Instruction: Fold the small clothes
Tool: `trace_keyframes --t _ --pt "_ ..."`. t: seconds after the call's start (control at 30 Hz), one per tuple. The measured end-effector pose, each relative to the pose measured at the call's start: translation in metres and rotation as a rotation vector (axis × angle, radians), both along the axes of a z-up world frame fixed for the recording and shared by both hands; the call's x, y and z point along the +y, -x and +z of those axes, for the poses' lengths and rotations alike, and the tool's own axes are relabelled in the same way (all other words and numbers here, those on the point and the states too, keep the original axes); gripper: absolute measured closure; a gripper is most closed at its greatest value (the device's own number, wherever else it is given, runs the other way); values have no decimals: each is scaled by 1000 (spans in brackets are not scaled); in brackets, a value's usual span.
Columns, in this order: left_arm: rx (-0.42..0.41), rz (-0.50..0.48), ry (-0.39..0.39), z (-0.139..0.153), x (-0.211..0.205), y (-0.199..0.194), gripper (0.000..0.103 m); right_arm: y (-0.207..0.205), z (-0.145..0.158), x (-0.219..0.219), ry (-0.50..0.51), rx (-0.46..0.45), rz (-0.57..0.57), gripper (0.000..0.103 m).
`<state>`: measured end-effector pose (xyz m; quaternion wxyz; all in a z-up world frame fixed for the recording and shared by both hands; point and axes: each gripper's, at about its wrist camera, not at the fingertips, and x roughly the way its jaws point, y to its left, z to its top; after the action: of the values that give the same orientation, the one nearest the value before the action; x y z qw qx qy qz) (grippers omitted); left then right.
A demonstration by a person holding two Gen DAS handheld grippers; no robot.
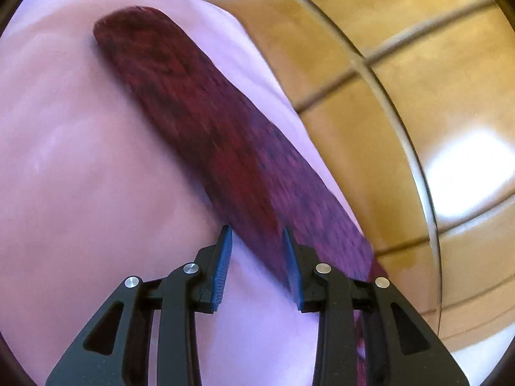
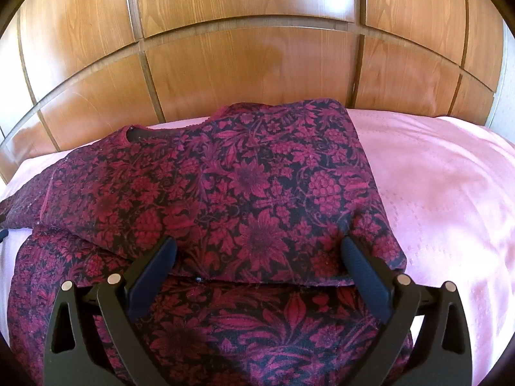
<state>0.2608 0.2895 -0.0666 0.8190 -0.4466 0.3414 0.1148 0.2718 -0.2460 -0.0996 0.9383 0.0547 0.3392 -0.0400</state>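
The left gripper [image 1: 257, 241] is standing with its 2 jaws apart. The 2 blue ribbed pads [image 1: 222, 273] are showing a clear gap, and nothing is being pressed between them. Directly ahead of the fingertips, a long strip of the red-and-black garment [image 1: 199, 106] is lying on the pink bedspread [image 1: 70, 160]. The strip is running from just beyond the right-hand fingertip away to the upper left of this view, and its near end is passing under the right-hand finger. This view is blurred, so whether the finger is touching the cloth cannot be told. To the right of the gripper, beyond the bedspread edge, wooden panels [image 1: 402, 48] are showing.

The right gripper [image 2: 257, 241] is also standing with its 2 jaws wide apart, and its pads [image 2: 363, 273] are clamping nothing. The floral garment [image 2: 244, 177] is lying directly beneath and ahead of this gripper, spread on the pink bedspread [image 2: 450, 193]. A folded upper layer is ending in an edge [image 2: 257, 281] that is running across between the 2 fingers, with a lower layer continuing toward the camera. Whether the fingertips are touching the fabric cannot be told. The neckline [image 2: 141, 133] is lying farther ahead, to the left. Bare bedspread is lying to the right of the gripper. A wooden panelled wall [image 2: 244, 58] is rising beyond the far edge of the bed.
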Motion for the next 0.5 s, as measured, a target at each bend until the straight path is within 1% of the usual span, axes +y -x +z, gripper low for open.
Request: trace_keyframes --t 0.07,0.1,0.17,0.2,0.3,0.33,0.37,0.4,0.43,0.47,0.5 --pt "4 49 18 -2 19 -7 66 0 -1 0 1 0 0 2" --pt "7 67 28 -2 26 -9 66 -1 -1 0 1 0 0 2" --pt "9 95 83 -5 42 -14 66 -1 -1 1 2 0 -1 2" --pt "27 109 101 -6 50 -19 67 -1 -1 1 4 0 -1 2" --pt "83 134 121 -8 61 -29 86 -1 -2 1 5 0 -1 2" --pt "89 125 103 -4 61 -29 89 -1 -1 1 7 1 -2 2" --pt "82 102 28 8 53 -33 90 -1 -1 1 7 0 -2 2" --pt "71 84 -23 17 47 -34 91 -1 -1 1 5 0 -1 2" --pt "47 51 -78 28 36 -35 91 -1 -2 1 6 1 -1 2" --pt "16 14 -116 40 23 -37 91 -1 -1 1 6 1 -1 2" --pt "-24 -41 -168 55 3 -39 91 -1 -2 1 10 2 -2 2"
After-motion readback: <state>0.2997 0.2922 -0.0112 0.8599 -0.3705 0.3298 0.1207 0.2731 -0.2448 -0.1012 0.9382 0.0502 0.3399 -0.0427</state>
